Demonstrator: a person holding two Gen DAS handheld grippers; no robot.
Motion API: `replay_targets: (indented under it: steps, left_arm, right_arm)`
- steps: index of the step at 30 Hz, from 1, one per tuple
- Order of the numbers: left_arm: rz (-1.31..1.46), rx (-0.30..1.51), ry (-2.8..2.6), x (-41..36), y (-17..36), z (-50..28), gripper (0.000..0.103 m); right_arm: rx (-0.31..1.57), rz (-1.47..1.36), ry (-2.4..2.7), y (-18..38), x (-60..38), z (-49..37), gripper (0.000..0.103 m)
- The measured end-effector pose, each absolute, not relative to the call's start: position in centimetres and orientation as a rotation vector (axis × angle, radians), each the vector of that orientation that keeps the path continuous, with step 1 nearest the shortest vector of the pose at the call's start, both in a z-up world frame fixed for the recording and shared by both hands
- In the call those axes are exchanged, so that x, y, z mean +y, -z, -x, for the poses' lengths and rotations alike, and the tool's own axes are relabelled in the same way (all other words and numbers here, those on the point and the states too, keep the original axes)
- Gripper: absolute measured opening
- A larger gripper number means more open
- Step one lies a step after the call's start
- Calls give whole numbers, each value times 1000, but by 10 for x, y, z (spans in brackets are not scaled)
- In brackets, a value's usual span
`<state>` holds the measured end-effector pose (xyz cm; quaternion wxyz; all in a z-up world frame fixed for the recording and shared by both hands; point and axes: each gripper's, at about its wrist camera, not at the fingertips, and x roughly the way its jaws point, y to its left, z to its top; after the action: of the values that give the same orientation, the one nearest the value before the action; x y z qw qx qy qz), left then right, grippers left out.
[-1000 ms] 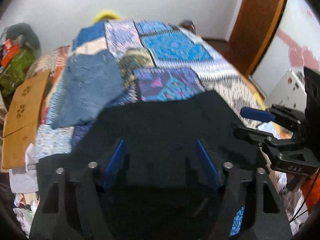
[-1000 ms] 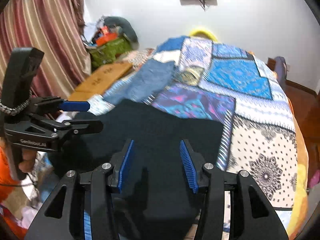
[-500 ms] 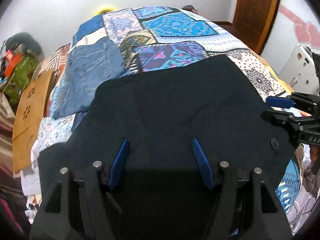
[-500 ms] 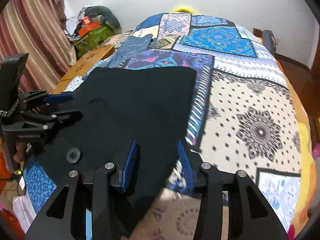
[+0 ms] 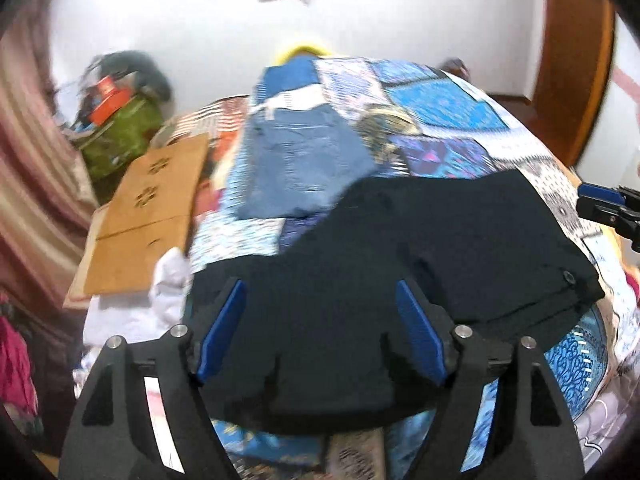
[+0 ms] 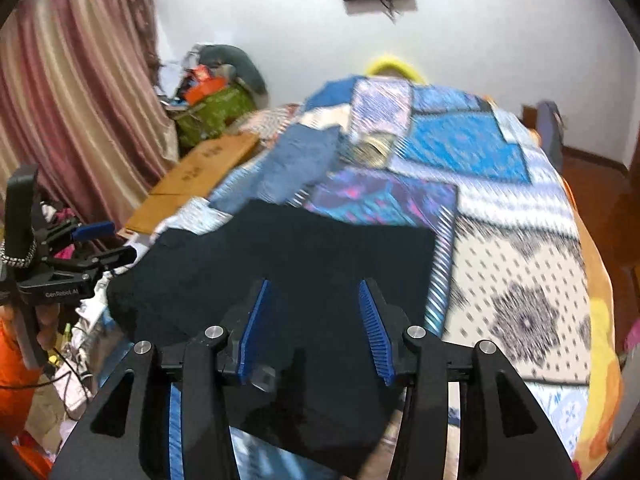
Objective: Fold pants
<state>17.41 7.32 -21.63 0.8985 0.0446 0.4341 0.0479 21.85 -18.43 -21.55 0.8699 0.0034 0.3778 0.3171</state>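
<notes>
- Between your left gripper's (image 5: 320, 328) blue pads there is only dark cloth lying flat under them; the jaws are opening and nothing is pinched.
- Your right gripper (image 6: 316, 324) has its jaws partly apart as well. The pads sit over the near edge of the cloth, and whether they touch it cannot be told through the blur, but no fold is caught between them.
- Under both grippers lie the black pants (image 5: 420, 248), spread on the near end of the bed (image 6: 520, 264), with the near edge hanging slightly past the mattress.
- From the left wrist view, the waistband with its button (image 5: 567, 277) sits at the right end of the pants, near your right gripper, whose tip shows at the right edge of that view.
- The long axis seems to run left to right across the bed, so each gripper stands nearer one end: right by the waistband, left by the other end.
- Judging from this, the next grab turns on each hand taking its own near corner and carrying it away from you or across.
- Farther up the bed on the left, a pair of blue jeans (image 5: 296, 160) touches or overlaps the far edge of the black pants, so lift clear of it.
</notes>
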Motion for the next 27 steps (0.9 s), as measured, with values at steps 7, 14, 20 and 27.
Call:
replay_targets:
  steps: [7, 14, 20, 27]
  left_arm:
    - [110, 946, -207, 154, 217, -141, 80]
    - [326, 1064, -255, 205, 263, -119, 80]
    - [492, 1139, -214, 212, 301, -112, 80]
    - [676, 1137, -160, 221, 327, -121, 89]
  right_arm:
    - [745, 32, -743, 204, -143, -210, 50]
    - [803, 107, -763, 229, -111, -217, 51]
    - [896, 191, -738, 259, -101, -228, 51]
    - [909, 262, -749, 273, -100, -231, 55]
